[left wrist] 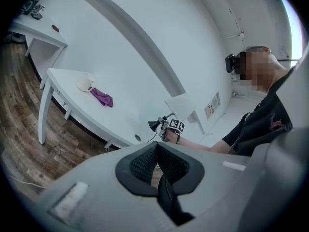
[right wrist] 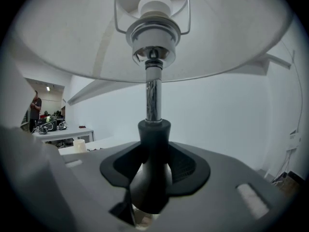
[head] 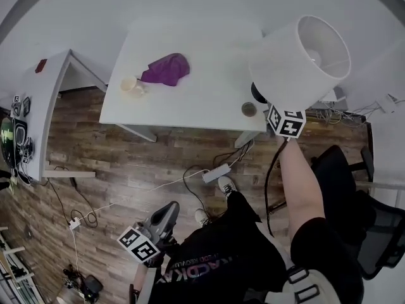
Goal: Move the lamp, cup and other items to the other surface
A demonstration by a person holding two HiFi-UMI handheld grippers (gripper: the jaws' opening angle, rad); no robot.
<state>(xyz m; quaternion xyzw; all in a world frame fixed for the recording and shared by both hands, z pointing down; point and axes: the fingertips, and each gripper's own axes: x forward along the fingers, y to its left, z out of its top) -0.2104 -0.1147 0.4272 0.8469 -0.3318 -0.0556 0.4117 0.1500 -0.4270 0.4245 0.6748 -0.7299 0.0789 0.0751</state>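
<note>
legs and wood floor sit nearest, and low at seven o'clock my left gripper (head: 166, 213) hangs beside my knee. its pads are pressed together with nothing between them. on the floor (head: 126, 163) just ahead, at six o'clock, lies a white power strip (head: 216, 172) with its leads.

out at two o'clock my right gripper (right wrist: 153, 164) pinches the lamp (head: 302, 57) by the black neck at the foot of its chrome stem. the lamp is tilted, the white shade leaning out to the right. as i judge it, the base is off the white table (head: 209, 116) and hangs over that table's near right corner. a dark cord (head: 268, 182) drops from it past my forearm.

further on, the table carries a small round disc (head: 249, 109) at one o'clock, just beside the lamp's base; what it is i cannot tell. the cup (head: 131, 85) stands at eleven o'clock, with the purple cloth (head: 166, 68) just beside it towards twelve.

furthest, at nine o'clock, is a second white desk (head: 50, 87), well apart, with some gear on its near end. i take it as the other surface.

so the task is at its start: the lamp is in my grip but not delivered, and cup, cloth and disc are untouched.
</note>
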